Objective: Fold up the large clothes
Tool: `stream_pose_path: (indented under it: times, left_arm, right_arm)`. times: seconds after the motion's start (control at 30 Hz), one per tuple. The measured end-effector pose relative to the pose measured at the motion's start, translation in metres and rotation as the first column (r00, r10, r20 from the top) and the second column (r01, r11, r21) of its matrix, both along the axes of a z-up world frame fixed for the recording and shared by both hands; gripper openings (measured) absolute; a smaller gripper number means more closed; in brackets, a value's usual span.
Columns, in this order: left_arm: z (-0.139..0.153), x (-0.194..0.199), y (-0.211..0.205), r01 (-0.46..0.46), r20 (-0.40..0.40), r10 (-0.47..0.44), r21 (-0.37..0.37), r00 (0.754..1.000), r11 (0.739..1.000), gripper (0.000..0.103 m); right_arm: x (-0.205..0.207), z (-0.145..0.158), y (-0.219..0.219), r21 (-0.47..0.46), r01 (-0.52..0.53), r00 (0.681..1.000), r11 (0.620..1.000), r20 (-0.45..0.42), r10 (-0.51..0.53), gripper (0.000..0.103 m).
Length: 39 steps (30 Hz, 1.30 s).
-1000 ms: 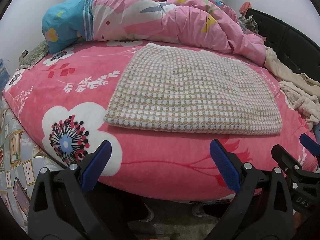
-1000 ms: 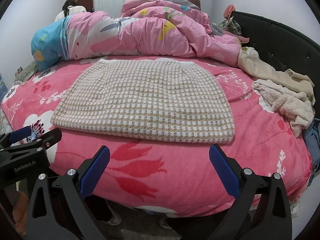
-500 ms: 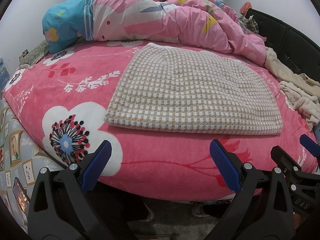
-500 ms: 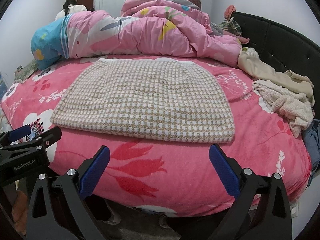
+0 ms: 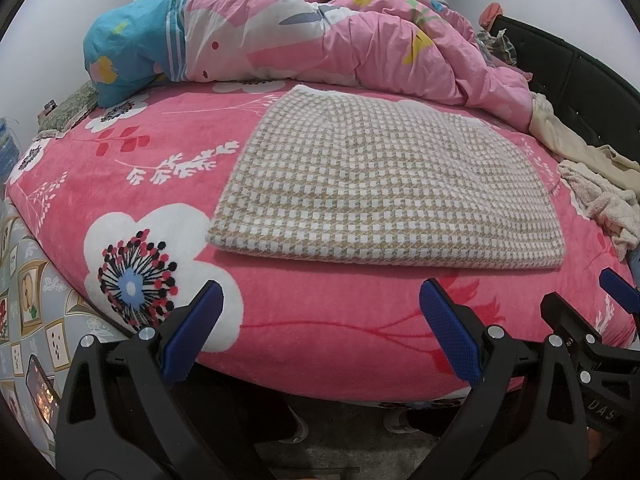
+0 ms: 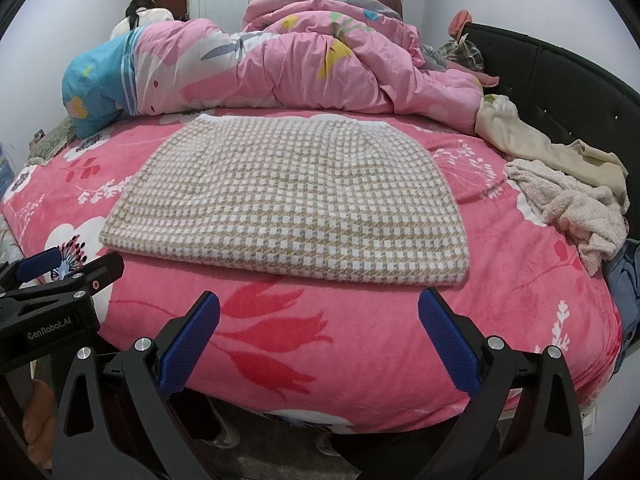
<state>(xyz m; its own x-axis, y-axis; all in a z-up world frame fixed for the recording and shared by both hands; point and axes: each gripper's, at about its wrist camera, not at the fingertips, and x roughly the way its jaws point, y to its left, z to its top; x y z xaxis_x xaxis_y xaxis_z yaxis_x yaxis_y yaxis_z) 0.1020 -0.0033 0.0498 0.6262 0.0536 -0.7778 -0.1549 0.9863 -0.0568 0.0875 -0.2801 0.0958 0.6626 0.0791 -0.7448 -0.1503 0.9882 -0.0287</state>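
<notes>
A beige-and-white checked garment [image 5: 384, 184] [image 6: 288, 200] lies folded flat in a rectangle on the pink flowered bed cover [image 5: 120, 152] [image 6: 500, 300]. My left gripper [image 5: 320, 320] hangs open in front of the bed's near edge, short of the garment's front fold, with nothing between its blue pads. Off the same edge, my right gripper [image 6: 320, 328] is open and empty too. Each gripper shows at the side of the other's view: the right one [image 5: 616, 292], the left one [image 6: 44, 264].
A crumpled pink duvet [image 5: 320, 40] [image 6: 300, 60] fills the back of the bed. A cream fleece piece [image 6: 572, 208], a beige garment [image 6: 540, 148] and blue denim [image 6: 628, 280] lie at the right, by the black headboard [image 6: 560, 72]. People sit behind the duvet. Floor lies below the edge.
</notes>
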Motion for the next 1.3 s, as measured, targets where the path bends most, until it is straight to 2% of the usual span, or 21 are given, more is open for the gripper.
stream_pose_path:
  times: [1.3]
  left_arm:
    - [0.0002, -0.0001, 0.0014, 0.003, 0.002, -0.003, 0.001, 1.0, 1.0, 0.095]
  right_arm:
    - [-0.0019, -0.0025, 0.0, -0.013, -0.013, 1.0, 1.0, -0.001, 0.013, 0.097]
